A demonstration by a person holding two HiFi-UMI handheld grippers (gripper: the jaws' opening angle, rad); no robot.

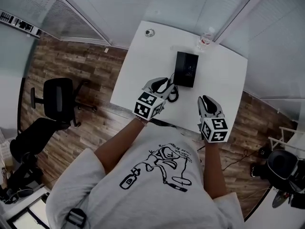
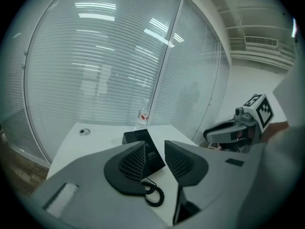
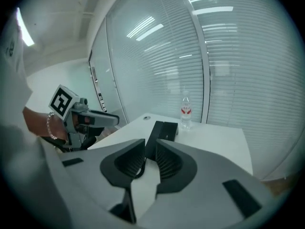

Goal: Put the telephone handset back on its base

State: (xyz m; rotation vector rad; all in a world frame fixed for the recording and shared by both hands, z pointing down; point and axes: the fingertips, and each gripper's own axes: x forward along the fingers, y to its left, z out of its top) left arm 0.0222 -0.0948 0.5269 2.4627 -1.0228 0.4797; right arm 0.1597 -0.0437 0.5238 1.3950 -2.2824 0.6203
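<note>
The phone (image 1: 187, 69) sat mid-table (image 1: 224, 80), its long axis running away from the person toward the far edge. The handset (image 3: 153, 136) lay along its left side, pointing the same way. The left gripper (image 2: 155, 151) hung at the near-left corner over the cord (image 2: 153, 194), jaws narrowly apart, gripping nothing. The right gripper (image 3: 151, 152), jaws narrow and empty, hovered over bare tabletop by the front edge.

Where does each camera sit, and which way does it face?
Head view: on the person's head, facing steeply down at the table, telephone, left gripper, right gripper and forearms.
Left gripper view: on that gripper, facing along its jaws at the telephone; right gripper at right.
Right gripper view: likewise; left gripper and wrist at left.
All share telephone and water bottle.
</note>
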